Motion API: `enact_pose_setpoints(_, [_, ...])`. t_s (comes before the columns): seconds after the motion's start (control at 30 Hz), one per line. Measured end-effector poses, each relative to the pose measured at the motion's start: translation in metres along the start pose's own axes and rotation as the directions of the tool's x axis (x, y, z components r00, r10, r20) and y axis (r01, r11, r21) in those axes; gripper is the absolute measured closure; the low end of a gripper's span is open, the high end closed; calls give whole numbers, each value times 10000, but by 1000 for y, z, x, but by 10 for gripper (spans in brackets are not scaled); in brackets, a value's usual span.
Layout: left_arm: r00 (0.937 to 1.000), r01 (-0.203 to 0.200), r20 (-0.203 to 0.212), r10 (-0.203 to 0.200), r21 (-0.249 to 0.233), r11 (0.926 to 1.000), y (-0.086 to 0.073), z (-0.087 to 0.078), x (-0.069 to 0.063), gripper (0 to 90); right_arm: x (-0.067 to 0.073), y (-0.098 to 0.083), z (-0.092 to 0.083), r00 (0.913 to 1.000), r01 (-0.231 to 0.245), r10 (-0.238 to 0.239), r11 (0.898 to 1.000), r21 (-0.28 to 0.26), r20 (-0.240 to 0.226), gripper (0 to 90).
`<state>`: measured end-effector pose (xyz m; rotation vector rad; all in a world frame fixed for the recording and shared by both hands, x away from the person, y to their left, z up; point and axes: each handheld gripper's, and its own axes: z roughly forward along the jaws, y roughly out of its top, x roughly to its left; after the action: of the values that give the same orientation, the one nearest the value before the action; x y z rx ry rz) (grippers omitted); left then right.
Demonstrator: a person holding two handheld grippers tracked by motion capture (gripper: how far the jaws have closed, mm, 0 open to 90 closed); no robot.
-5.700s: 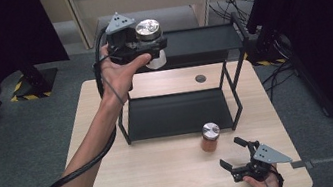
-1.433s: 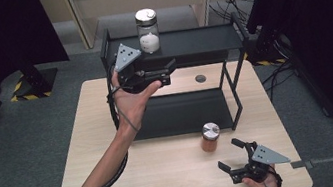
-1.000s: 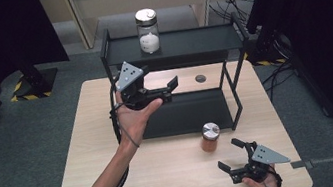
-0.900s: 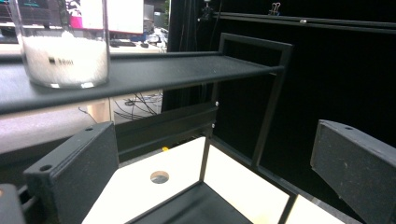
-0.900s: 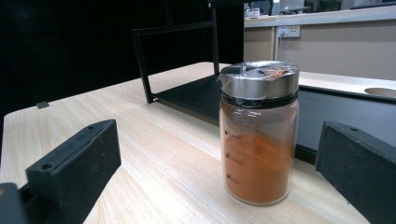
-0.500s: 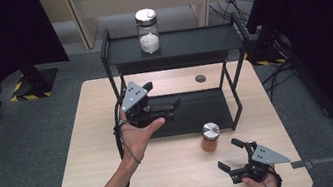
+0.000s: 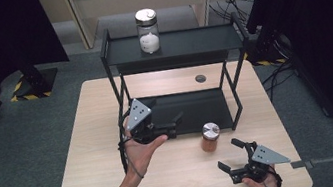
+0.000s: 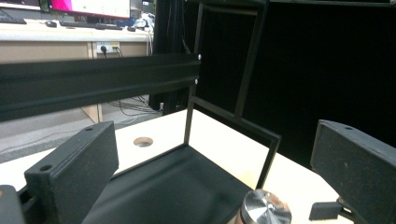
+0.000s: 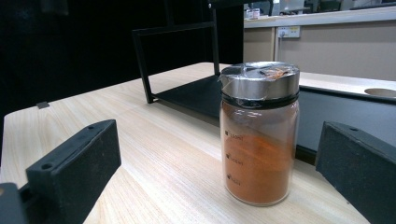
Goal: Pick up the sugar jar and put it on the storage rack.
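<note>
Your left gripper [image 7: 175, 120] jaws apart over the rack's lower shelf [image 7: 207, 105], empty, your right gripper [image 7: 231, 155] spread wide near the orange spice jar [image 7: 210, 137], white-powder jar [image 7: 147, 30] on top shelf.

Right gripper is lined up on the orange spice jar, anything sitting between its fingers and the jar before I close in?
Nothing visible. In the right gripper view the orange spice jar stands upright on bare table ahead of the open right gripper. The black rack sits behind the jar, and the left gripper is off to its side.
</note>
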<state>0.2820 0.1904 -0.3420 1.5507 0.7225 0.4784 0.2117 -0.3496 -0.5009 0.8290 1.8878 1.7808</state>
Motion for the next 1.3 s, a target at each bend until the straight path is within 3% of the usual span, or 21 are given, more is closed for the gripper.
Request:
enact_pose_setpoints(0.27, [9996, 274, 42, -274, 102, 9996, -21, -3, 3, 3, 0, 0, 0, 10000, 4, -4, 10000, 14, -5, 3])
enact_pose_setpoints(0.37, [9996, 211, 152, -217, 332, 9992, -28, -2, 3, 3, 0, 0, 0, 10000, 5, -5, 10000, 17, -10, 3])
enact_pose_setpoints(0.77, [9994, -100, 333, 86, 422, 9991, -50, -7, -5, 3, 0, 0, 1, 10000, 1, -1, 10000, 11, -18, 3])
enact_pose_setpoints(1.1, [9985, -141, 540, 108, 614, 9980, -82, -14, -9, 4, 0, 0, 1, 10000, -31, 31, 10000, 9, -22, 3])
enact_pose_setpoints(1.3, [9972, -432, 636, 396, 566, 9975, -98, -18, -15, 4, 1, 0, 2, 10000, -50, 50, 10000, 15, -37, 3])
